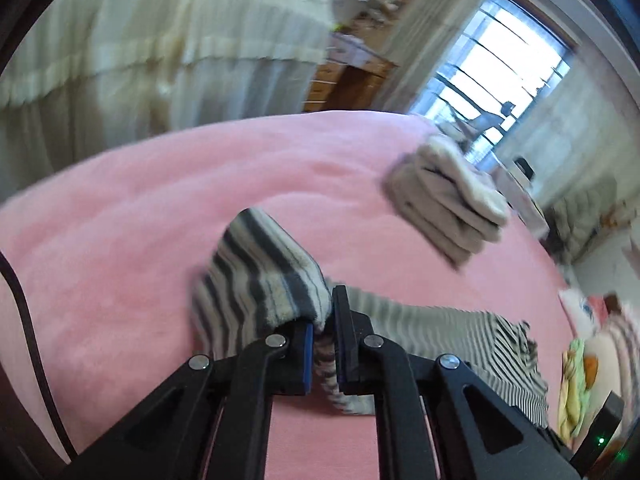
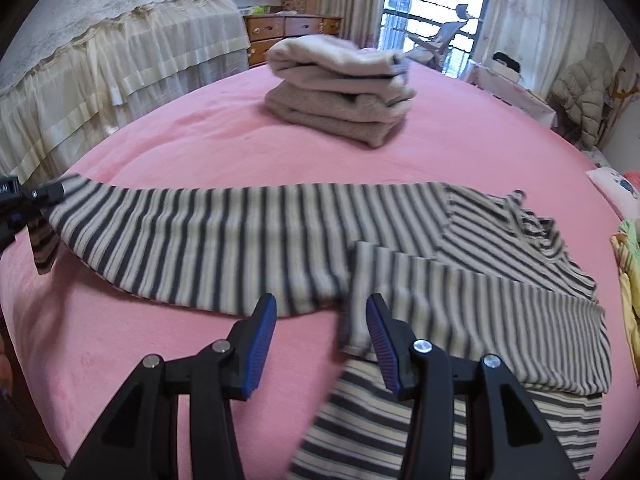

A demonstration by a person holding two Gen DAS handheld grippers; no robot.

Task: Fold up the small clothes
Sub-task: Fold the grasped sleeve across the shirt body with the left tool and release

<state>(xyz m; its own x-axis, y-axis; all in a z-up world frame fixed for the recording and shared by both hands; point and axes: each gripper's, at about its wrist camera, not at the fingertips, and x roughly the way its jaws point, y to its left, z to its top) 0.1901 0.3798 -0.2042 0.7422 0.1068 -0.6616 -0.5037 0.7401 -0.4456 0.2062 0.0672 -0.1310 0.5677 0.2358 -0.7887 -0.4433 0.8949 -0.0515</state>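
While the left gripper (image 1: 322,320) pinches the sleeve end of the striped top (image 2: 248,236) spread on the pink bed (image 2: 200,136), the right gripper (image 2: 320,320) hangs spread and empty over the near hem. Carry the sleeve flat across the body, keeping it taut, clear of the folded stack (image 2: 340,92).

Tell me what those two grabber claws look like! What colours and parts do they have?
The left gripper and the right gripper look the same: black plastic arms with triangle-shaped holes, joined by round silver bolts. Each finger ends in a blue ribbed pad. A small green light glows on a black box at the edge of the left wrist view. No hands or sleeves show.
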